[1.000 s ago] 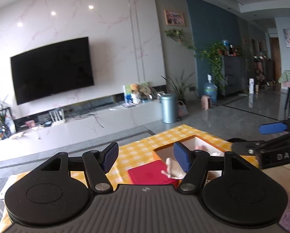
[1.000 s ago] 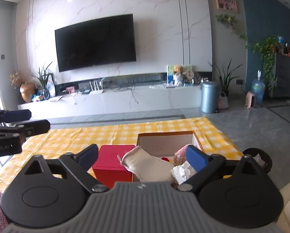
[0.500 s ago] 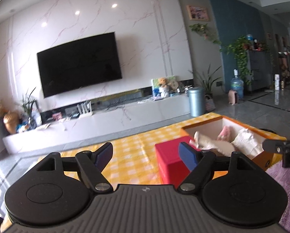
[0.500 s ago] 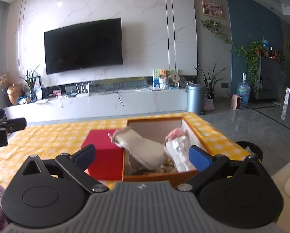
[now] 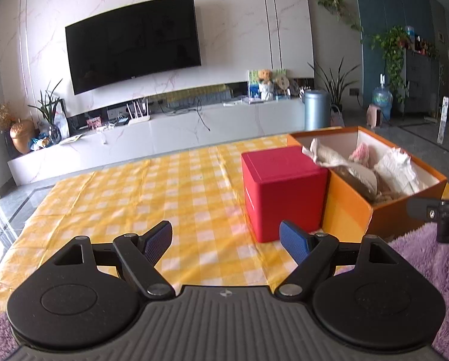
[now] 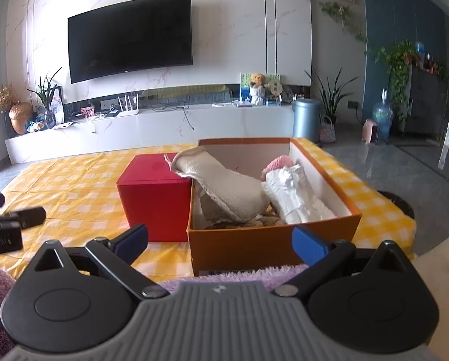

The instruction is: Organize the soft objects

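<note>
An orange cardboard box [image 6: 254, 246] stands on the yellow checked tablecloth [image 6: 74, 186]. It holds a beige soft piece [image 6: 224, 186], a white cloth bundle [image 6: 296, 195] and a pink fluffy item [image 6: 280, 162]. The box also shows in the left wrist view [image 5: 347, 210]. A purple fluffy cloth [image 6: 239, 273] lies at the near table edge, under both grippers. My right gripper [image 6: 220, 240] is open and empty, just in front of the box. My left gripper [image 5: 226, 240] is open and empty, left of the box.
A closed red box [image 6: 152, 198] stands against the orange box's left side; it also shows in the left wrist view [image 5: 281, 189]. Beyond the table are a TV wall, a white low cabinet [image 6: 164, 132] and a grey bin [image 6: 307, 120].
Both grippers have pulled back toward the near table edge and lowered. The boxes now sit further ahead, and the purple cloth has come into view below them.
</note>
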Available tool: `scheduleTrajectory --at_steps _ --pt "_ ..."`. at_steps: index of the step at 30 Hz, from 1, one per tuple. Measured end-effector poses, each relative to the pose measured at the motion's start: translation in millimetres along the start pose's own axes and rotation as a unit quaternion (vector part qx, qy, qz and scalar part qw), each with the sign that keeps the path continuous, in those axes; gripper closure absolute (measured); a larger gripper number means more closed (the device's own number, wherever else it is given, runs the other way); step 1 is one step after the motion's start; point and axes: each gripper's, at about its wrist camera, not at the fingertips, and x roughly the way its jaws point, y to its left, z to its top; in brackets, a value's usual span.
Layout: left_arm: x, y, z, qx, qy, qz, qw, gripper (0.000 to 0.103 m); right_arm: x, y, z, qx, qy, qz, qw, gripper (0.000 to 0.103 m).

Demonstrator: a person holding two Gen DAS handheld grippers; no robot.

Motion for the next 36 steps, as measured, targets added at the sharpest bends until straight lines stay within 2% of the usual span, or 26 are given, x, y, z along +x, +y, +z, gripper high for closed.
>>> scheduleTrajectory --at_steps 6,36 --pt "0 -1 0 -0.002 0.015 -0.006 0.9999 0.008 2 1 -2 0.005 0.007 0.001 1.0 0.003" --pt "-9 -2 7 0.002 0.008 -0.002 1.0 0.008 0 0 -1 0.005 0.001 -0.003 1.0 0.003"
